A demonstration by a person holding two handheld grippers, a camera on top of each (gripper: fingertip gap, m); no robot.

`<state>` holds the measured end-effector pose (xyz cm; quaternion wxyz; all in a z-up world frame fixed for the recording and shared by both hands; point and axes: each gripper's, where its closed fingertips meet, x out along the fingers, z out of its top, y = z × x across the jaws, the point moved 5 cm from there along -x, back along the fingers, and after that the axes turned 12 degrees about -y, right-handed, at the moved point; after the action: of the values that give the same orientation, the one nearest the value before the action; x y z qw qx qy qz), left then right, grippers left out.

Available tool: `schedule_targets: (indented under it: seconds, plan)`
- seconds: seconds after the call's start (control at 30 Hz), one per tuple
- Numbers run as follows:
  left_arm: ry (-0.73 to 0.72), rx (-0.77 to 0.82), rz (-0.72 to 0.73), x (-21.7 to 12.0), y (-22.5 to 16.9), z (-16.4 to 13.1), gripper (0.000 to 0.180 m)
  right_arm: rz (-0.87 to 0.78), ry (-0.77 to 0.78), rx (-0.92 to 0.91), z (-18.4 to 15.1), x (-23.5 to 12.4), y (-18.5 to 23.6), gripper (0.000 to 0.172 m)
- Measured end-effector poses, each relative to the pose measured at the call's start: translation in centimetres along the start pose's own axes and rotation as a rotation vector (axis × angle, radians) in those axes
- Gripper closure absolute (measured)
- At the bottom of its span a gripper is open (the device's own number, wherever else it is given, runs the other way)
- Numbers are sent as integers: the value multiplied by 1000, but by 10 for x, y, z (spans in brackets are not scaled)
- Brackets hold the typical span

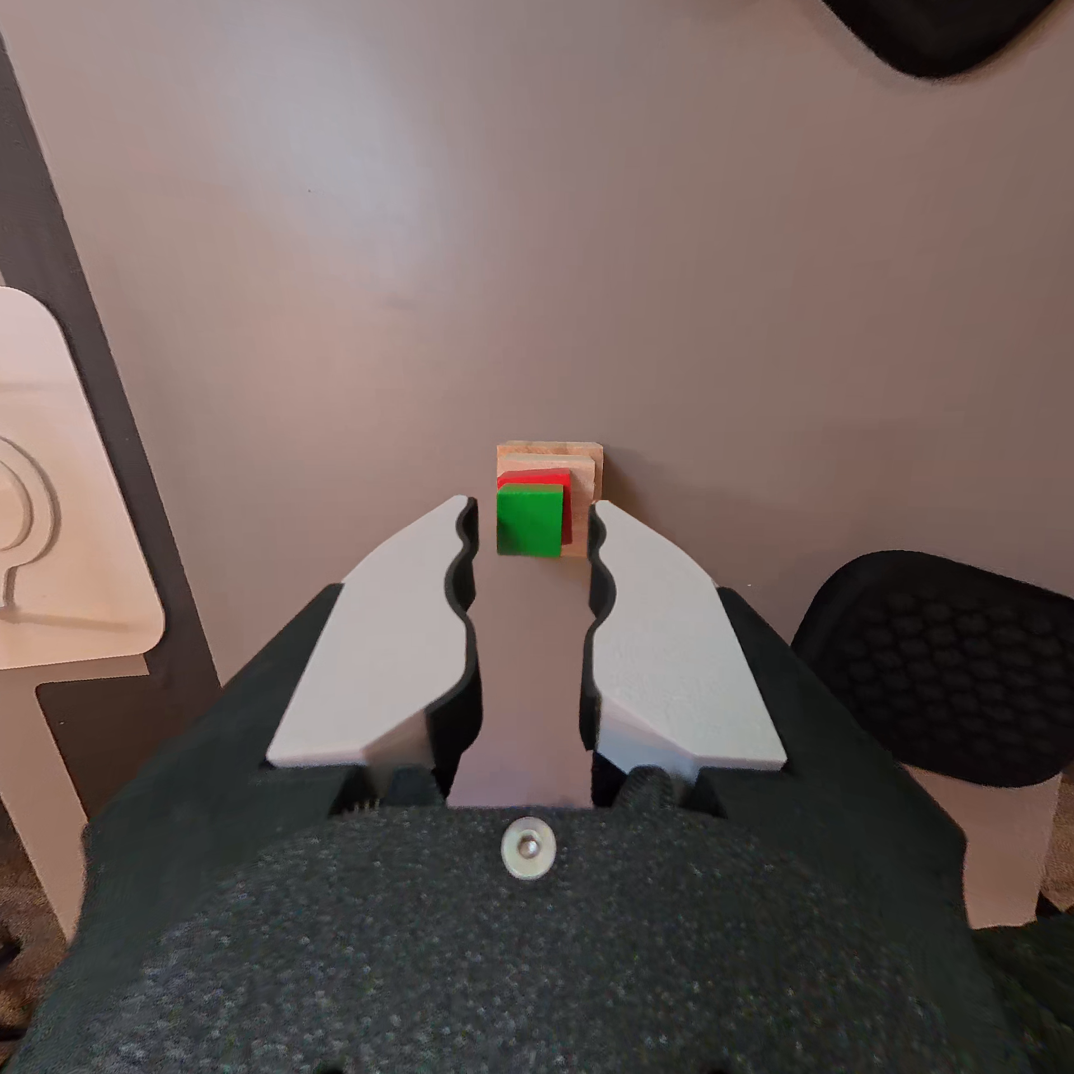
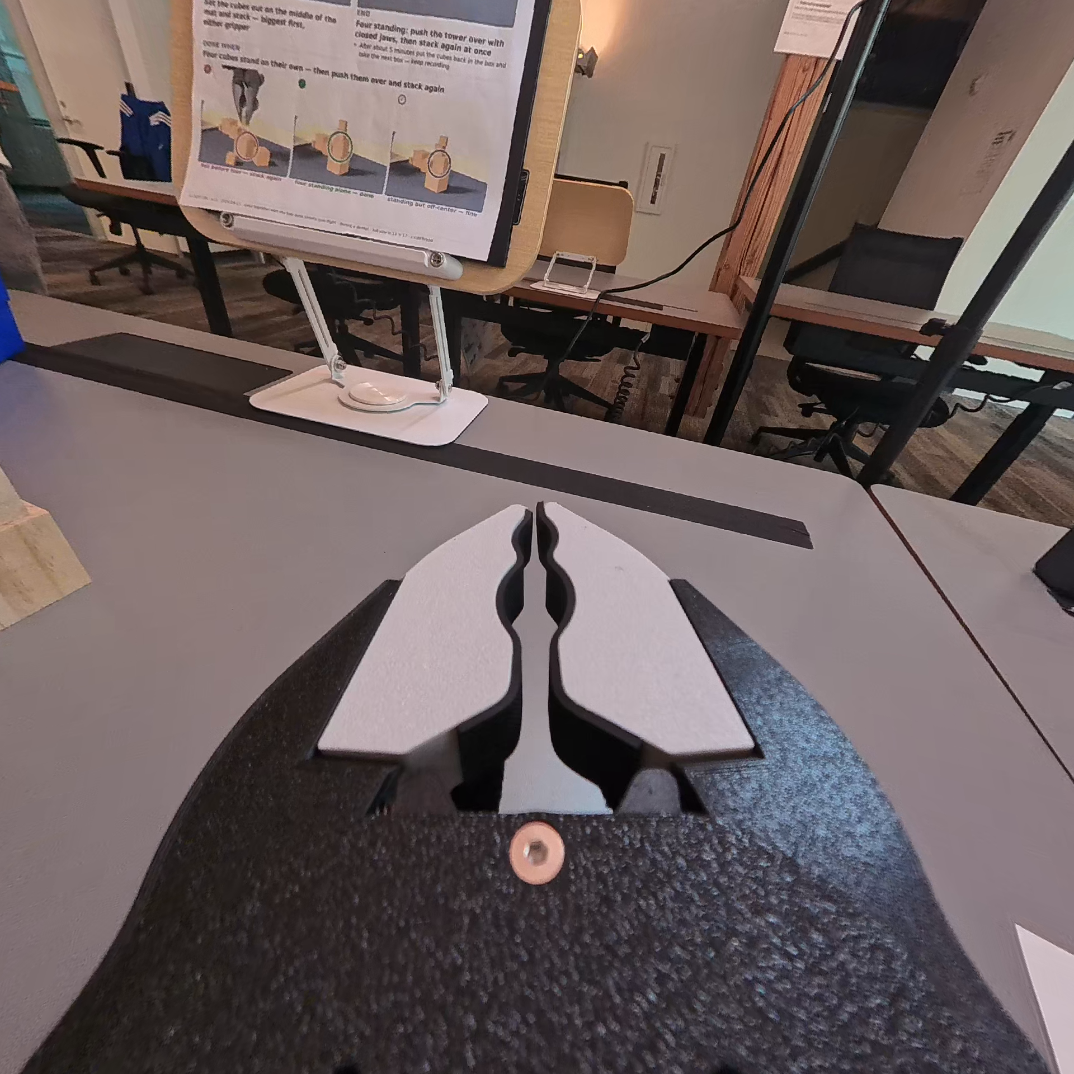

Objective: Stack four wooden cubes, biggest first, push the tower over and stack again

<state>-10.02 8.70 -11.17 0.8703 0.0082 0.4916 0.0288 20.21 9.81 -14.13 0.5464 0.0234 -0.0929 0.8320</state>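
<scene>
Left wrist view: the left gripper (image 1: 533, 511) hung over a stack of blocks (image 1: 549, 505) on the grey table (image 1: 348, 232), jaws apart, gripping nothing. The green block (image 1: 529, 522) on top looked light, stiff and smooth; its flat opposite sides offered the hold.

Right wrist view: the right gripper (image 2: 534, 511) was closed, empty, over the table; a pale block (image 2: 35, 558) stood far left.

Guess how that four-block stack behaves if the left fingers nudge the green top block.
The stack is probably rigid painted wood. The green block sits off-centre on the red block, so it would likely slide or topple first. The wider plain blocks below look steadier.
</scene>
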Motion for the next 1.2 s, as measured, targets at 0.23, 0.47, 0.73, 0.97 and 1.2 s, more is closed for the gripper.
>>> schedule_targets:
  seconds: [0.23,0.47,0.73,0.97,1.2]
  plan:
    - [-149,-1,123,8,-5,-20,134,4,0,3,0,0,0,170]
    - [-247,-14,144,15,-5,-26,153,7,8,-3,-2,1,2,170]
    - [-259,-13,108,11,-7,-31,153,10,12,-4,-3,1,3,170]
    - [-263,-6,79,11,-8,-31,150,10,12,-4,-3,1,3,170]
    - [-338,-8,96,-7,-10,-22,143,15,14,-3,-4,1,3,170]
